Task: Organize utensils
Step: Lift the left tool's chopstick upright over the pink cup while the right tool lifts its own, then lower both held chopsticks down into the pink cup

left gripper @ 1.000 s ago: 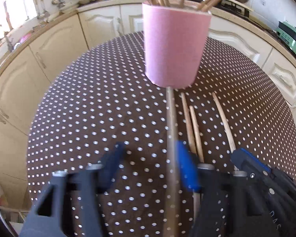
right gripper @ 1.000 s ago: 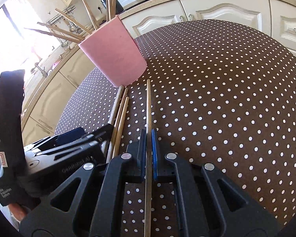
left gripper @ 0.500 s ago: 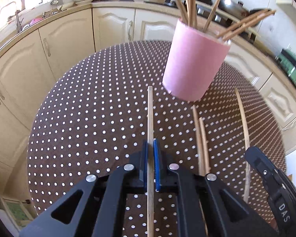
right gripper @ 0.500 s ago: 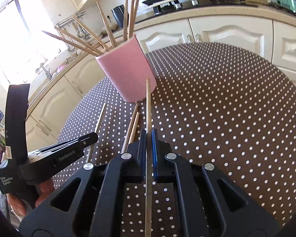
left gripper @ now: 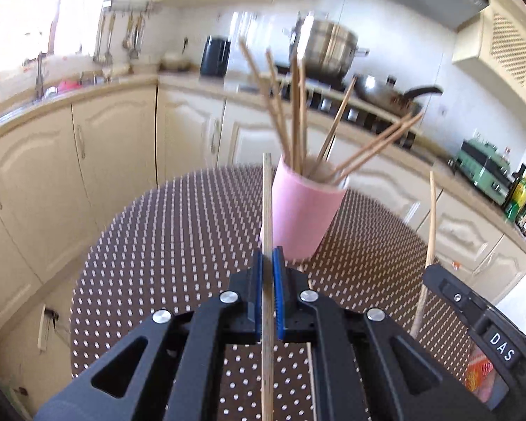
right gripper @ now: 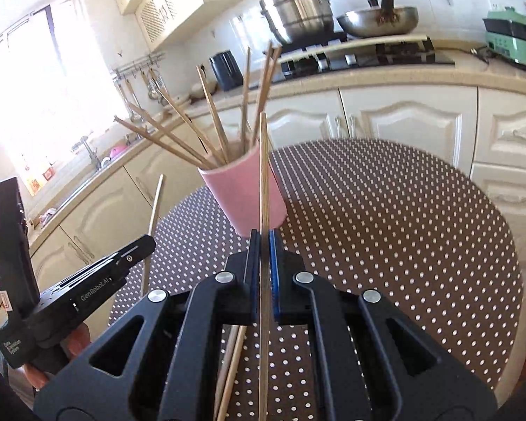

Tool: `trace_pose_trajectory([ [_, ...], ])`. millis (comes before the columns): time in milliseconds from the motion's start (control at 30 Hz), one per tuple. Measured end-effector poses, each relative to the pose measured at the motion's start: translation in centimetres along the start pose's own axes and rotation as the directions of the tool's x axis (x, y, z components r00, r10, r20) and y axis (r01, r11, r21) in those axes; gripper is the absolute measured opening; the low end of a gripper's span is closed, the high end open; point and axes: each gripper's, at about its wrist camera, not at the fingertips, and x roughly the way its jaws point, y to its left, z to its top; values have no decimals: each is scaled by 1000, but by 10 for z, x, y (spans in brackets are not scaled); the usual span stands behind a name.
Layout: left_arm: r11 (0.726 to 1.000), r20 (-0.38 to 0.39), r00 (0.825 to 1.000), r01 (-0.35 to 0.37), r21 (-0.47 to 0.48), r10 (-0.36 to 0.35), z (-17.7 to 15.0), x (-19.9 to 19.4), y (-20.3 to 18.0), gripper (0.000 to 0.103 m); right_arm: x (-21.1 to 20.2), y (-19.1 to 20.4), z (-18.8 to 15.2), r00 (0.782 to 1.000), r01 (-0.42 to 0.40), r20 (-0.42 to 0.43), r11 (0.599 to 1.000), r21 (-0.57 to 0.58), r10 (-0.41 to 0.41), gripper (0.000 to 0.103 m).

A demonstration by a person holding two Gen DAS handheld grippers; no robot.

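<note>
the left gripper [left gripper: 267,263] pinches one wooden chopstick [left gripper: 267,210] between its blue pads, held clear above the dotted table [left gripper: 179,245]; the right gripper [right gripper: 264,245] likewise pinches a second chopstick [right gripper: 263,175]. the pink cup [right gripper: 242,189], bristling with chopsticks, stands near the table's far edge; two loose chopsticks [right gripper: 233,358] lie on the table near its near edge, under the right gripper.
</note>
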Motion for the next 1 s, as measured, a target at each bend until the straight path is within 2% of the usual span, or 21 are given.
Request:
trace_pose_trajectory([
  [233, 999, 137, 990, 42, 10, -43, 15, -20, -11, 7, -15, 13, 19, 998, -8, 63, 999, -32, 10, 6],
  [400, 998, 241, 968, 64, 29, -69, 23, -38, -25, 7, -17, 23, 33, 995, -5, 96, 999, -52, 10, 6],
  [667, 996, 310, 948, 63, 60, -79, 34, -47, -40, 7, -19, 27, 50, 989, 5, 146, 999, -52, 3, 6],
  [800, 995, 373, 923, 76, 57, -92, 43, -49, -45, 7, -21, 29, 62, 984, 4, 180, 998, -66, 8, 6],
  [900, 998, 395, 917, 48, 45, -62, 59, -40, -53, 7, -24, 33, 74, 976, 12, 219, 997, -72, 4, 6],
  [1000, 998, 450, 891, 61, 26, -66, 75, -37, -55, 7, -28, 37, 91, 966, 11, 260, 997, -79, 10, 6],
])
